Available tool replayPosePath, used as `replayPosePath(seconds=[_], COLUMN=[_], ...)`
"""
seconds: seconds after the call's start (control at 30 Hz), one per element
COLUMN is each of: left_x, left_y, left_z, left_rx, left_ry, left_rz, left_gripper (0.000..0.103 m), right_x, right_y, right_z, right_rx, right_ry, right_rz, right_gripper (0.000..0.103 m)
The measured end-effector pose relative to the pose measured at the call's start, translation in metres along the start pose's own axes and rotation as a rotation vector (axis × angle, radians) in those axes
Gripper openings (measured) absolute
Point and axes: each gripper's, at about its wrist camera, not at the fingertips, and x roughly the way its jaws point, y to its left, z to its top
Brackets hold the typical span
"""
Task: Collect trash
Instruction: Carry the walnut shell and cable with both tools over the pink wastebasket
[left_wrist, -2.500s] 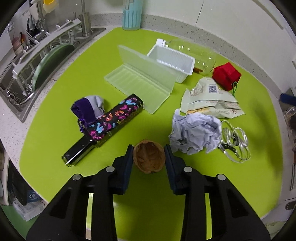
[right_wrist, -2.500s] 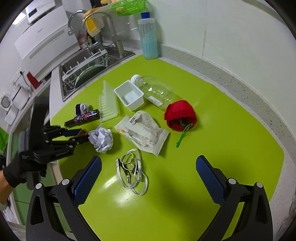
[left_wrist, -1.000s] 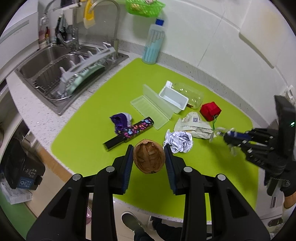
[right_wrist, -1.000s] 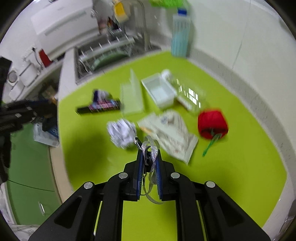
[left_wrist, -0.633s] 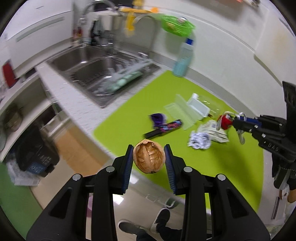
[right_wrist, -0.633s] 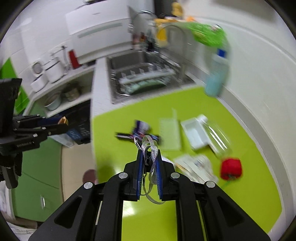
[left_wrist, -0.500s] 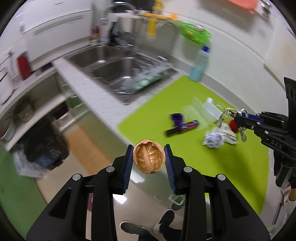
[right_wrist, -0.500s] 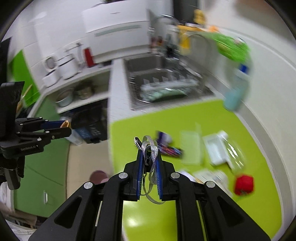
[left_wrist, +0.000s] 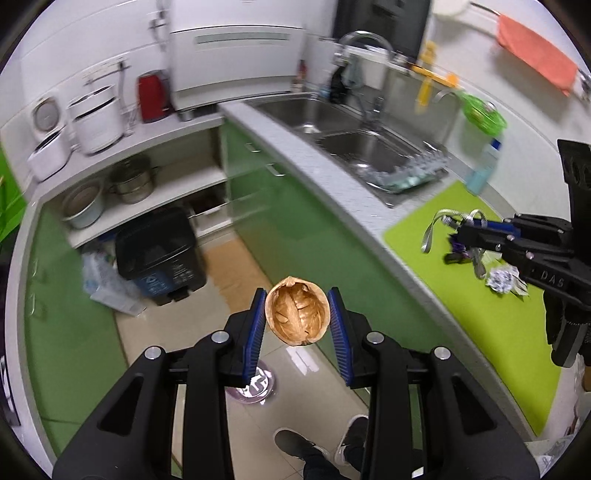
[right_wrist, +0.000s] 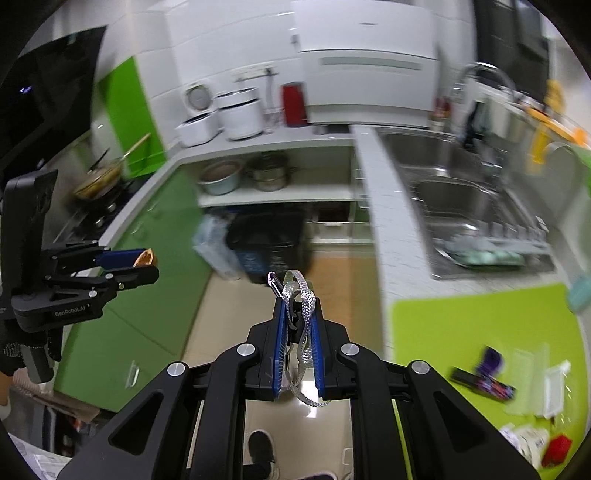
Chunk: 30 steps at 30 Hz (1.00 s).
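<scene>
My left gripper (left_wrist: 297, 317) is shut on a brown walnut shell half (left_wrist: 297, 316), held in the air over the tiled kitchen floor. My right gripper (right_wrist: 297, 328) is shut on a silver braided strap with a clip (right_wrist: 300, 295), also off the counter. A black trash bin (left_wrist: 159, 252) stands on the floor below the open shelves, ahead and left of the walnut shell; the black trash bin (right_wrist: 269, 242) lies straight ahead in the right wrist view. Each gripper shows in the other's view: the right gripper (left_wrist: 456, 229) at right, the left gripper (right_wrist: 142, 264) at left.
The green mat (left_wrist: 491, 295) on the counter carries a crumpled paper ball (left_wrist: 500, 280), a patterned pouch (right_wrist: 487, 384), a clear lid and tray (right_wrist: 543, 384), a snack wrapper and a red pouch (right_wrist: 557, 448). A steel sink (left_wrist: 354, 144) lies beyond. Green cabinet fronts (left_wrist: 295, 221), shelved pots and the person's shoes (left_wrist: 299, 443) are below.
Both grippers have swung away from the green mat and out over the floor, turning toward the black bin. The walnut shell and the strap stay gripped.
</scene>
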Motion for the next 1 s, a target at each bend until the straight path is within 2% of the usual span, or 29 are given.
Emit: replayPosePath(seconds=[0.2,0.4,0.53,0.63,0.87,1.0], left_x=[-0.001,0.036,0.089,0.148,0.28,0.342], left_y=[0.042,0.074,0.095,0.11,0.135,0.148], left_z=[-0.025,-0.06,-0.097,-0.137,-0.227,-0.27], left_rx=[-0.088,-0.18,-0.228,-0.262,-0.316,-0.346], left_ry=[0.016,0.049,0.08,0.113,0.162,0.175], left_rz=[0.05,0.065,0.068,0.064,0.063,0.069], left_gripper=[0.034,0.034,0.034,0.034,0.034,0.034], right_x=[0.043,0.106,0.162,0.209,0.33,0.393], right_y=[0.041,0.063,0.068,0.064,0.049,0.042], right_z=[0.011,0.003,-0.021,-0.05,-0.137,-0.182], right_rx=[-0.075,-0.133,-0.157,-0.153,-0.133,-0.131], right_ry=[0.049,0.111,0.159,0.19,0.242,0.262], right_rz=[0.091,0.16,0.183,0.198,0.209,0.22], right_gripper=[0.012,0.012,0.012,0.012,0.012,0.012])
